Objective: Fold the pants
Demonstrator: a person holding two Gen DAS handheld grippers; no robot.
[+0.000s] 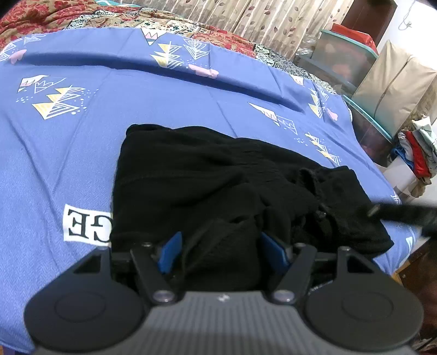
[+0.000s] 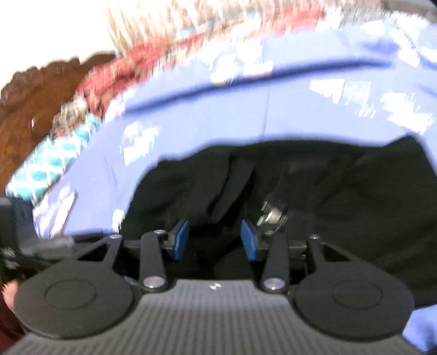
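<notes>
The black pants point(image 1: 207, 177) lie bunched on the blue patterned bedsheet point(image 1: 82, 142). My left gripper point(image 1: 222, 252) is at their near edge, jaws apart, with a thick fold of black cloth between the blue pads point(image 1: 169, 251). In the blurred right wrist view the pants point(image 2: 314, 185) fill the middle. My right gripper point(image 2: 215, 240) sits over them with its jaws apart and black cloth between and under the pads point(image 2: 181, 240). A metal fitting point(image 2: 271, 215) shows just beyond the right pad.
A red and beige patterned quilt point(image 1: 54, 13) lies at the far side of the bed. Curtains point(image 1: 259, 19), stacked plastic bins point(image 1: 344, 60) and a pile of clothes point(image 1: 418, 153) stand to the right. A carved wooden headboard point(image 2: 35, 103) is at left.
</notes>
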